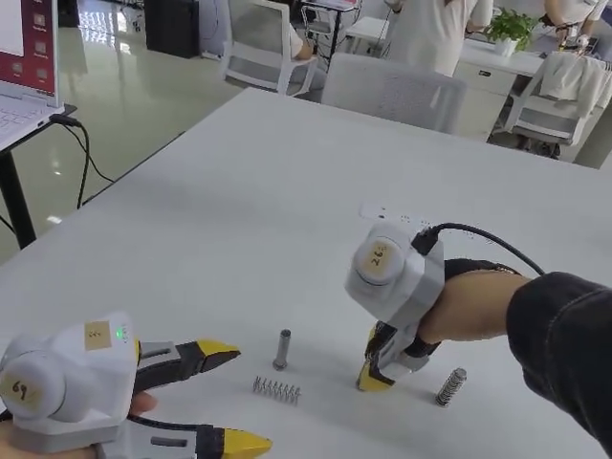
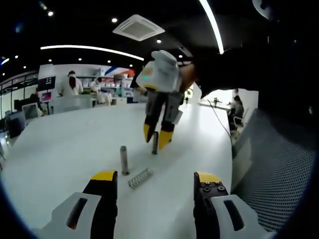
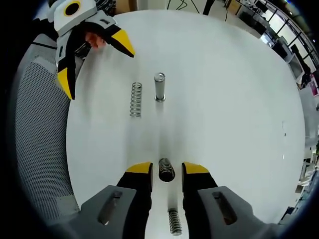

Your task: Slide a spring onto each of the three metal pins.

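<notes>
A bare metal pin [image 1: 283, 348] stands upright on the white table [image 1: 287, 191], with a loose spring [image 1: 276, 389] lying just in front of it. My right gripper [image 1: 375, 375] points down at the table. Its jaws [image 3: 166, 169] stand narrowly apart on either side of an upright spring [image 3: 166, 170], with a thin gap on each side; whether a pin is inside it I cannot tell. Another spring [image 1: 450, 386] lies to that gripper's right. My left gripper [image 1: 234, 397] hovers at the near left, open and holding nothing, aimed at the pin [image 2: 123, 160] and the lying spring [image 2: 140, 178].
The table edge runs along the left, with a laptop [image 1: 27, 57] on a side stand beyond it. Chairs [image 1: 392, 91] and people stand past the far edge. A cable [image 1: 488, 239] trails from my right gripper across the table.
</notes>
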The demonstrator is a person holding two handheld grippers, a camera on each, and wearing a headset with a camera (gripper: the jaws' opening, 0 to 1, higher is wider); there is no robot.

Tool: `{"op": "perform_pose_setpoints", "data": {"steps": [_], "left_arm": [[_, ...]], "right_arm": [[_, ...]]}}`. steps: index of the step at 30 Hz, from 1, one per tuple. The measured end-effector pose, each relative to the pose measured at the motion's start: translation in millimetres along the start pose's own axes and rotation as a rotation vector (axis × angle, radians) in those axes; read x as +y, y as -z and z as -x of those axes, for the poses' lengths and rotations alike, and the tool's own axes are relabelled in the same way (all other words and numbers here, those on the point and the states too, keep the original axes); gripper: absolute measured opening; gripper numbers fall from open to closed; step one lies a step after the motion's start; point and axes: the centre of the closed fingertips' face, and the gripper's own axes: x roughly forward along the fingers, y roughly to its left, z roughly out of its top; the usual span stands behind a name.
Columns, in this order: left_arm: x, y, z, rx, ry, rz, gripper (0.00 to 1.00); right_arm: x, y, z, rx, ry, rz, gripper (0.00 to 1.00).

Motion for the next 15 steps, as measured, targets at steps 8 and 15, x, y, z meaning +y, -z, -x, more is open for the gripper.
{"op": "perform_pose_setpoints", "data": {"steps": [8,15], "left_arm": [[0.1,-0.6,0.1,0.002,0.002,-0.004,0.57],[-1.0,-1.5,-0.1,0.006,0.004,-0.008,0.56]], "right_arm": [[3.3,-16.0,10.1,-0.048,0.008,0.003,0.22],[13.3,-29.9,12.8,-0.081,-0.008,0.009,0.21]]}}
